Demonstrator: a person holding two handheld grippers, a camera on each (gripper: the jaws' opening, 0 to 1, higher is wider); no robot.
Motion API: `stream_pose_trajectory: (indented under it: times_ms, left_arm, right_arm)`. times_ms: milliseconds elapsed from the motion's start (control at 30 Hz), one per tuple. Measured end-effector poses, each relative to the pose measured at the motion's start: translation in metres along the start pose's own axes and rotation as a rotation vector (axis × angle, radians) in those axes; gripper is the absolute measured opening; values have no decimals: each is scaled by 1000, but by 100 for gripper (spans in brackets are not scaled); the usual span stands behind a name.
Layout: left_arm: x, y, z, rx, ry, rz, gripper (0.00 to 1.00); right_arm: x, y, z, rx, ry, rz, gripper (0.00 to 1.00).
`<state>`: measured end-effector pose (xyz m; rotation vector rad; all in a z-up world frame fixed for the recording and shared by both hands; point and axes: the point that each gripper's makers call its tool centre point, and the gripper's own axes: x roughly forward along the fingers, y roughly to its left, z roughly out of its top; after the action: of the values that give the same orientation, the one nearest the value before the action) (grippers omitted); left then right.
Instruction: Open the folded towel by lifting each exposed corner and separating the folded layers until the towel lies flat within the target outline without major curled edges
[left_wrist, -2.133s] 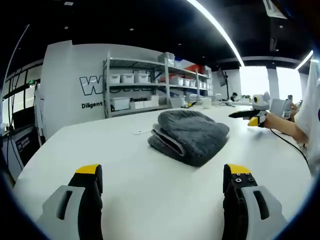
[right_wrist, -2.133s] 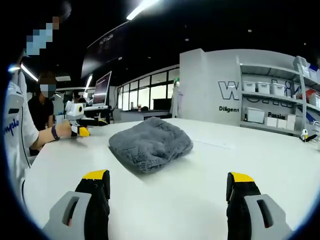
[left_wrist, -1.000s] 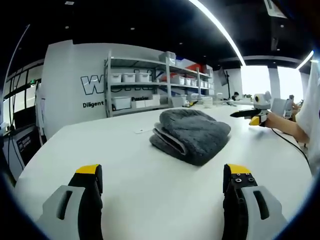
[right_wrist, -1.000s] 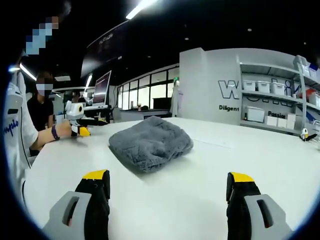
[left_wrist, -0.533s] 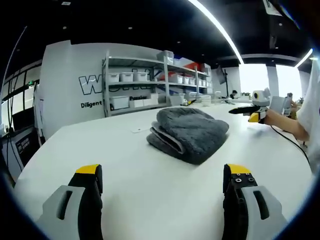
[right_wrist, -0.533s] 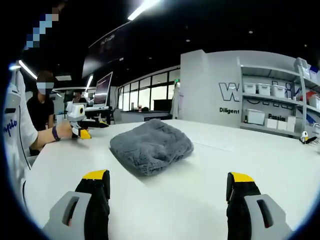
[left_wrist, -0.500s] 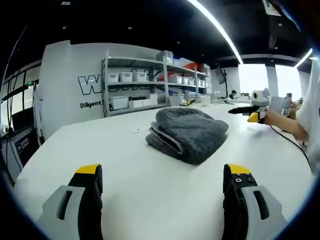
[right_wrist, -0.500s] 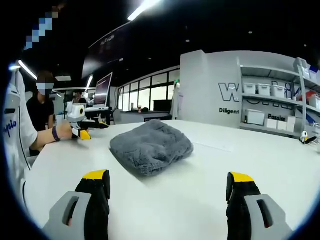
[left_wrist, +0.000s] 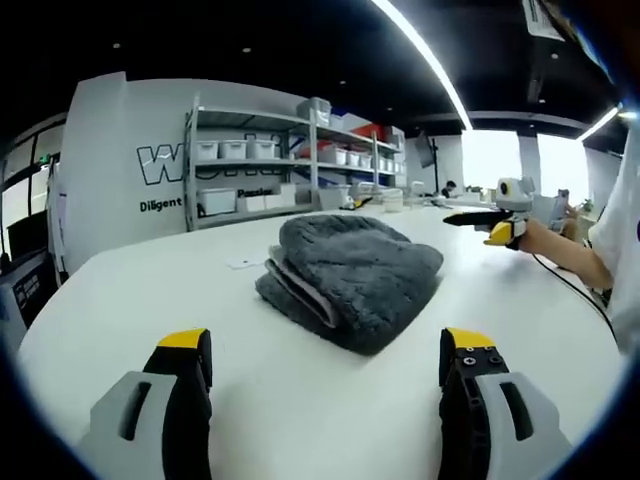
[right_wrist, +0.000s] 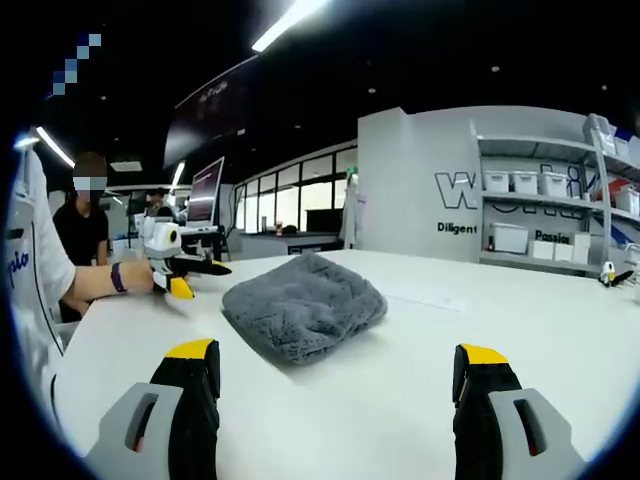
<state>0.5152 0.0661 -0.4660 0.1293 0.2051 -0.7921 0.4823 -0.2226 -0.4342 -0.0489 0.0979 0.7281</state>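
Observation:
A grey fluffy towel lies folded into a thick bundle on the white table, its layered fold edges facing the left gripper view. My left gripper is open, its yellow-tipped jaws wide apart just short of the towel's near edge. In the right gripper view the towel shows its smooth rounded side. My right gripper is open too, a short way back from the towel. The left gripper also appears there, held in a hand left of the towel. The right gripper shows beyond the towel's right side.
Metal shelves with white bins stand against a grey wall behind the table. A small pale label lies on the table behind the towel. The person's white sleeve is at the right edge. Another person sits far left.
My left gripper has moved closer to the towel, which looks larger and nearer in its view. The right gripper has barely moved. Both stay open; the towel is untouched.

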Motion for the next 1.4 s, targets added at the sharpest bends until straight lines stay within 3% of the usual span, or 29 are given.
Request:
stream_pose_trajectory:
  times_ms: [133, 300, 433, 667, 967, 1167, 1400]
  left_arm:
    - [23, -11, -6, 16, 46, -52, 84]
    - [42, -26, -5, 26, 55, -101, 72]
    - [49, -40, 2, 10, 35, -144, 58]
    - [49, -53, 9, -18, 24, -161, 54]
    - [46, -125, 9, 20, 45, -333, 53]
    - [55, -176, 11, 57, 54, -453, 54]
    - [71, -205, 17, 78, 55, -514, 54]
  right_arm:
    - [-1, 0, 4, 3, -11, -2, 99]
    - [-2, 0, 8, 7, -26, -3, 99]
    - [-3, 1, 11, 8, -34, -3, 99]
    - [-4, 1, 14, 12, -45, -4, 99]
    - [-4, 0, 14, 21, -45, -10, 99]
    - [-4, -2, 13, 32, -45, -14, 99]
    - [-6, -3, 15, 34, -50, -17, 99]
